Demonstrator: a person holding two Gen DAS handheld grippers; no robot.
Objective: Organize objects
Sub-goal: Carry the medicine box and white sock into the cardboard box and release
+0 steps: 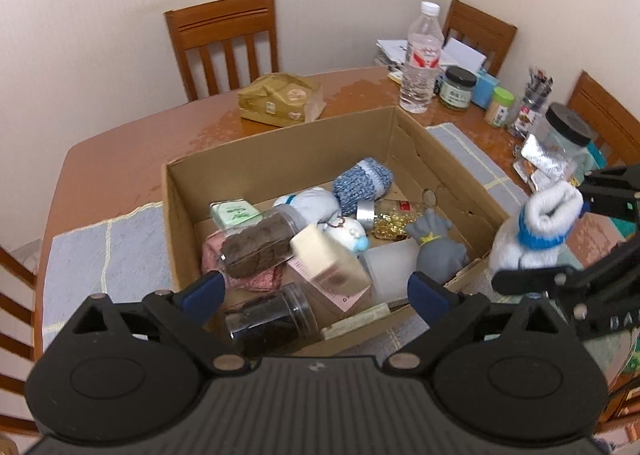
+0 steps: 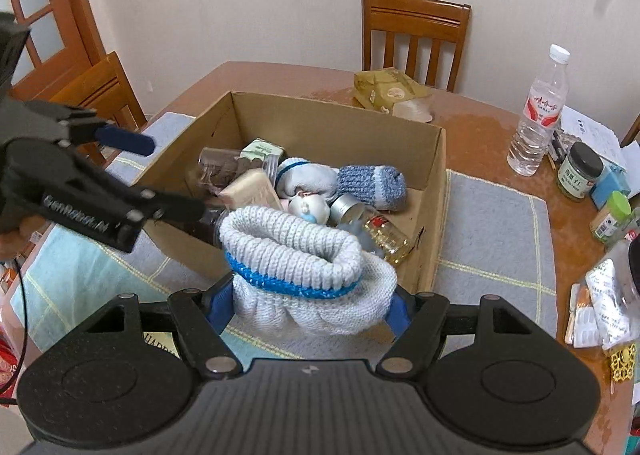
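Note:
An open cardboard box (image 1: 280, 151) (image 2: 432, 183) stands on the wooden table, filled with socks, jars, small boxes and a grey pouch (image 1: 438, 245). My right gripper (image 2: 308, 301) is shut on a white knitted sock with a blue band (image 2: 304, 271), held just above the box's near right corner; the sock also shows in the left wrist view (image 1: 532, 227). My left gripper (image 1: 316, 291) is open and empty above the box's near edge, over a dark jar (image 1: 272, 321) and a beige box (image 1: 328, 259).
A water bottle (image 1: 420, 59) (image 2: 538, 111), spice jars (image 1: 456, 87) (image 2: 580, 171), pill packs (image 2: 604, 303) and papers crowd the table's right side. A tan paper bag (image 1: 280, 97) (image 2: 390, 89) lies behind the box. Grey placemats (image 1: 108, 247) (image 2: 492, 231) lie under the box. Chairs surround the table.

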